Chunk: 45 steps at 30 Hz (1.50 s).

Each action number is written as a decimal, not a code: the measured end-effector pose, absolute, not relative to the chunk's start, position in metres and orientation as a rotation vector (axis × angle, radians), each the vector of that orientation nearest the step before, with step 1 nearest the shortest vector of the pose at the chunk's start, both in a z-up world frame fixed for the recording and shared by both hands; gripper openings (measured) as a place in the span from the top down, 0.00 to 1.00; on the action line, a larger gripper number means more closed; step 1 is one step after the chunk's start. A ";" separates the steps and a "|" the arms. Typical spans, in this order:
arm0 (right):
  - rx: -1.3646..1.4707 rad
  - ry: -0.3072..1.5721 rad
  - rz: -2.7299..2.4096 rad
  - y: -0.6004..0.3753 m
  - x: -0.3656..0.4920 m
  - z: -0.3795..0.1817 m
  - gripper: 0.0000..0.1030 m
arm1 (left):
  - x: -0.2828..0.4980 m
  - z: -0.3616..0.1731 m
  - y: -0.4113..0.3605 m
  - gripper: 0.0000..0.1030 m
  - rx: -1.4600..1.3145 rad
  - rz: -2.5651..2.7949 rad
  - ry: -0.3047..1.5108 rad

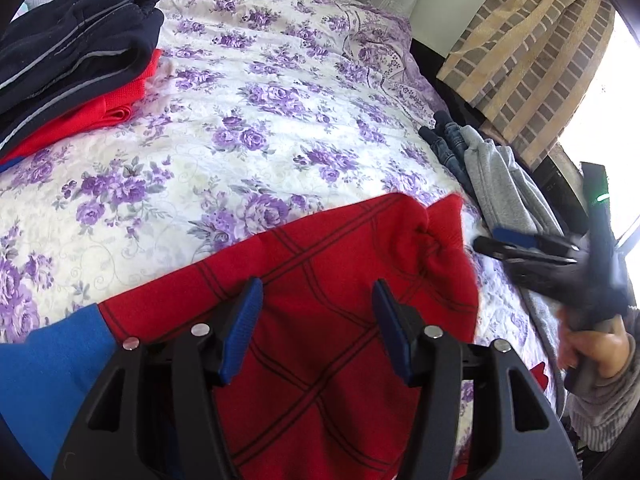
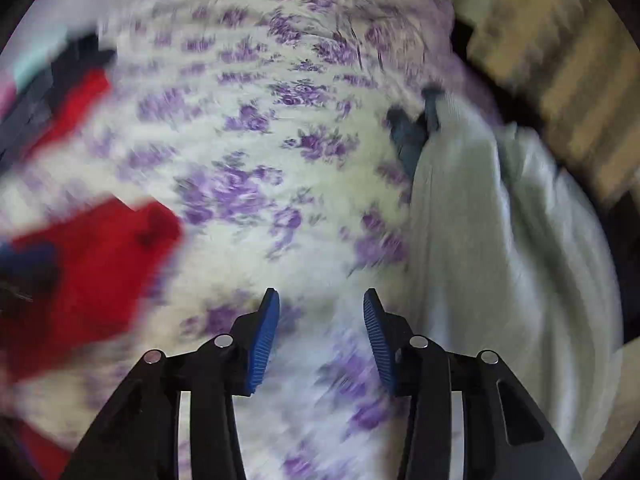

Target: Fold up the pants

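While spread above red pants (image 1: 320, 320), left hand-held gripper (image 1: 318, 330) holds nothing

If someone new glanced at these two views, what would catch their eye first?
Probably the red pants with dark web lines, spread on the floral bedspread right under the open left gripper. Next, the stack of folded navy and red clothes at far left. The right wrist view is blurred.

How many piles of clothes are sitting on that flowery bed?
3. A navy-and-red folded stack at the far left, a grey-and-denim heap along the right edge, and the red-and-blue pants nearest, under the left gripper. More may lie out of view.
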State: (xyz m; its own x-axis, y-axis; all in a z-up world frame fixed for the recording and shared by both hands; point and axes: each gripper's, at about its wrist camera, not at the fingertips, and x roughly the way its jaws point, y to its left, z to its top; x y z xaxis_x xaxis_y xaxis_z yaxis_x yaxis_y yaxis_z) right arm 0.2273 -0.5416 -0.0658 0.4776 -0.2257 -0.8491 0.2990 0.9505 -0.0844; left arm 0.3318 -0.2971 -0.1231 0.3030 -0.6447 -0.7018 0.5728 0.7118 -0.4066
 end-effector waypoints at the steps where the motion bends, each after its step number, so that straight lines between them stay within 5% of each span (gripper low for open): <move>1: 0.118 1.005 -0.274 -0.539 0.221 -0.061 0.57 | 0.332 -0.123 -0.297 0.45 -0.087 -0.810 0.971; 9: 0.499 0.966 0.151 -0.490 0.246 -0.062 0.57 | 0.333 -0.123 -0.297 0.45 -0.078 -0.807 0.969; 17: 0.537 0.957 0.087 -0.494 0.252 -0.068 0.57 | 0.332 -0.123 -0.298 0.45 -0.066 -0.803 0.964; 18: 0.543 0.978 0.094 -0.495 0.256 -0.074 0.58 | 0.332 -0.123 -0.299 0.45 -0.055 -0.798 0.961; 20: 0.537 1.022 0.094 -0.494 0.259 -0.086 0.79 | 0.330 -0.123 -0.301 0.45 -0.030 -0.788 0.955; 25: 0.415 1.012 0.024 -0.508 0.233 -0.075 0.86 | 0.329 -0.123 -0.301 0.51 -0.008 -0.763 0.951; 29: 0.476 1.022 -0.005 -0.528 0.231 -0.093 0.74 | 0.327 -0.123 -0.304 0.51 0.016 -0.757 0.943; 34: 0.569 0.926 -0.043 -0.532 0.228 -0.078 0.72 | 0.327 -0.114 -0.288 0.51 -0.056 -0.763 0.973; 39: 0.550 0.809 -0.083 -0.533 0.211 -0.042 0.70 | 0.304 -0.084 -0.226 0.51 0.017 -0.625 0.890; 45: 0.421 0.907 0.062 -0.471 0.237 -0.054 0.72 | 0.273 -0.084 -0.100 0.50 0.121 -0.338 0.876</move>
